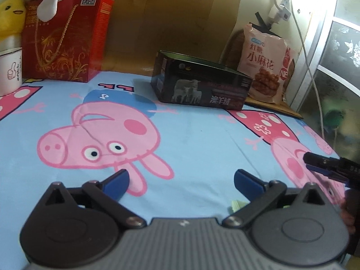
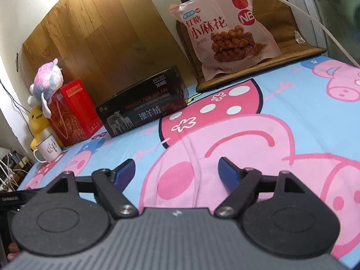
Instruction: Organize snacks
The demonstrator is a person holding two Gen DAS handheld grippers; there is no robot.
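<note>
A pink snack bag (image 1: 265, 67) with a picture of fried twists leans against the back wall at the right; it also shows in the right wrist view (image 2: 227, 27). A black box (image 1: 200, 83) with a sheep picture sits open-topped on the blue pig-print cloth; the right wrist view shows it too (image 2: 144, 110). A red gift box (image 1: 65, 38) stands at the back left, also seen from the right (image 2: 72, 112). My left gripper (image 1: 181, 182) is open and empty over the cloth. My right gripper (image 2: 176, 171) is open and empty; its fingers show at the left view's right edge (image 1: 319, 164).
A white mug (image 1: 10, 69) stands at the far left beside a yellow plush (image 1: 11, 15); a pastel plush (image 2: 48, 76) lies on the red box. A brown mat (image 2: 258, 72) lies under the snack bag. A white cable (image 1: 308, 63) hangs at the right. A small green item (image 1: 236, 204) lies below my left gripper.
</note>
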